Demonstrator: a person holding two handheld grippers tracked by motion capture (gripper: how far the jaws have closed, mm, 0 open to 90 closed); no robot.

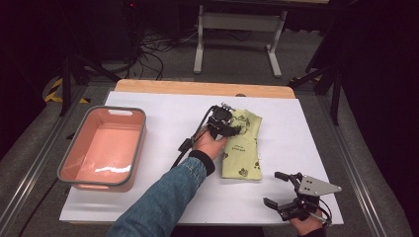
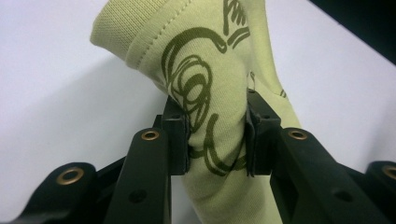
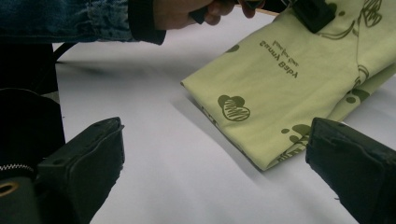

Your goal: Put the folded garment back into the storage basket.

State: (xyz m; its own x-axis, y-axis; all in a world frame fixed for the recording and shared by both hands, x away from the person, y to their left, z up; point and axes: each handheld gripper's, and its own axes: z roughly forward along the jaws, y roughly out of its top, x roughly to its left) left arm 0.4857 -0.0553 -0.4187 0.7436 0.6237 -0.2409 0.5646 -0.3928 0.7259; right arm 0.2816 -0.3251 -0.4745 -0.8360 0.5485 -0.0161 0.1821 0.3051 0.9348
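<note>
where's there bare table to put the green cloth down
Widest bare patch: the white table between the pink tub and the green cloth. Also free: right of the cloth, above the right gripper. Crowded where the left gripper pinches the cloth.

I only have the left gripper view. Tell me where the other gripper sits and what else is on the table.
Observer: The right gripper sits at the table's near right corner, jaws open on nothing.
Operator: Say how the cloth lies.
Observer: The green cloth lies folded at mid-table; the left gripper pinches its far end.
Operator: Name any container.
Observer: A pink tub, nothing in it, stands at the left, apart from the cloth.
</note>
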